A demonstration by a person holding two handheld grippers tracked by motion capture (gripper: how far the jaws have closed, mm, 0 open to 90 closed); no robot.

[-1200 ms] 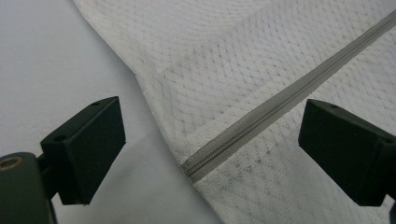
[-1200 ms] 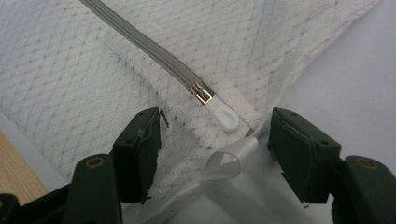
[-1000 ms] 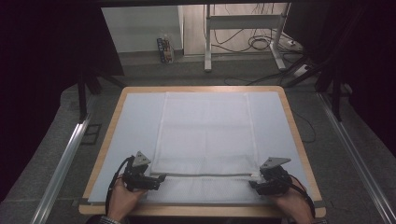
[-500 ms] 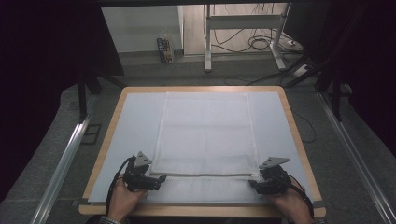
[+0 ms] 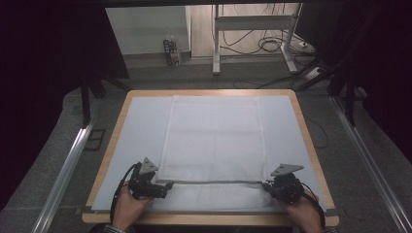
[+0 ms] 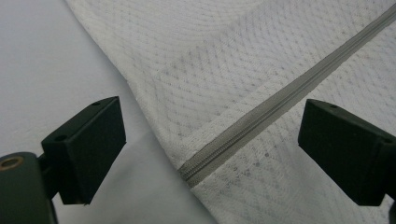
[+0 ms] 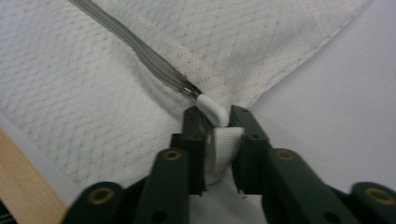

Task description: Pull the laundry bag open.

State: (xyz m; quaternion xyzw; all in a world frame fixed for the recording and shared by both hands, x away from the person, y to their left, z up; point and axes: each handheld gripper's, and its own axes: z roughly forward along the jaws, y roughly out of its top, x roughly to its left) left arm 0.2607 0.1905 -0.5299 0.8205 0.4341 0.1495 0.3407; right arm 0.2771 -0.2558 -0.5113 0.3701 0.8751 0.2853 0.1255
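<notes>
A white mesh bag [image 5: 214, 141] lies flat on the pale blue mat, with a grey zipper [image 5: 214, 182] running across its near end. My left gripper [image 5: 164, 189] stands open at the zipper's left end; in the left gripper view the zipper's closed end [image 6: 191, 171] lies between the wide-apart jaws, untouched. My right gripper [image 5: 267, 187] sits at the zipper's right end. In the right gripper view its jaws are shut on the white zipper pull tab [image 7: 223, 142], just behind the slider [image 7: 211, 108].
The mat covers a wooden-edged table [image 5: 311, 145]. Beyond the far edge are a metal desk frame [image 5: 252, 29], cables on the floor and a small box [image 5: 170, 51]. Aluminium rails [image 5: 63, 170] run along both sides of the table.
</notes>
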